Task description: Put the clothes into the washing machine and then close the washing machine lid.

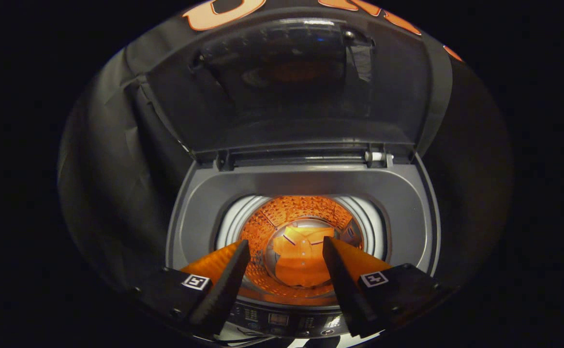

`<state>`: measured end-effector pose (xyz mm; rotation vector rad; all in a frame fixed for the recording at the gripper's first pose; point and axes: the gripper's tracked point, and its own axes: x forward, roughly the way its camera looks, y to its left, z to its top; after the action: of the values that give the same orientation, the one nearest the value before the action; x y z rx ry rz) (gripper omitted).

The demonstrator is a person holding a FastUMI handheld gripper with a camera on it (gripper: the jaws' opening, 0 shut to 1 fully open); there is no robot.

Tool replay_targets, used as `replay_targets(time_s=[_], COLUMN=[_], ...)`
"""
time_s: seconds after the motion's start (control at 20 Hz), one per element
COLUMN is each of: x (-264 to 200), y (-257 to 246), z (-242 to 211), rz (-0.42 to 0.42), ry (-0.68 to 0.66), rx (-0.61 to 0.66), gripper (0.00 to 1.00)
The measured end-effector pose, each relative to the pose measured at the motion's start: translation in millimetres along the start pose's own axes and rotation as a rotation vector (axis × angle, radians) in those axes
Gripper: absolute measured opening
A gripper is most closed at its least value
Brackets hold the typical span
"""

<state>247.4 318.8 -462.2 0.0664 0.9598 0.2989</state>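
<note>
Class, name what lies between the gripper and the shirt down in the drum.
Nothing: in the gripper view, open air lies between the gripper, jaws apart, and the shirt at the bottom of the drum.

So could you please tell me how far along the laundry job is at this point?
Done: an orange garment lies at the bottom of the washing machine's drum. In hand: nothing; the tool is open above the opening, fingers apart. Left: the lid stands upright and needs closing.
</note>
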Motion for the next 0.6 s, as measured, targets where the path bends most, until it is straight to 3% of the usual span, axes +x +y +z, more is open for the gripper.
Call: replay_targets(time_s=[0.1, 0.6], x=[-17, -110], y=[2, 36], z=[14, 100], rz=[0.004, 0.072], ry=[-0.036, -0.229], rx=[0.009, -0.008], gripper=[0.99, 0.99])
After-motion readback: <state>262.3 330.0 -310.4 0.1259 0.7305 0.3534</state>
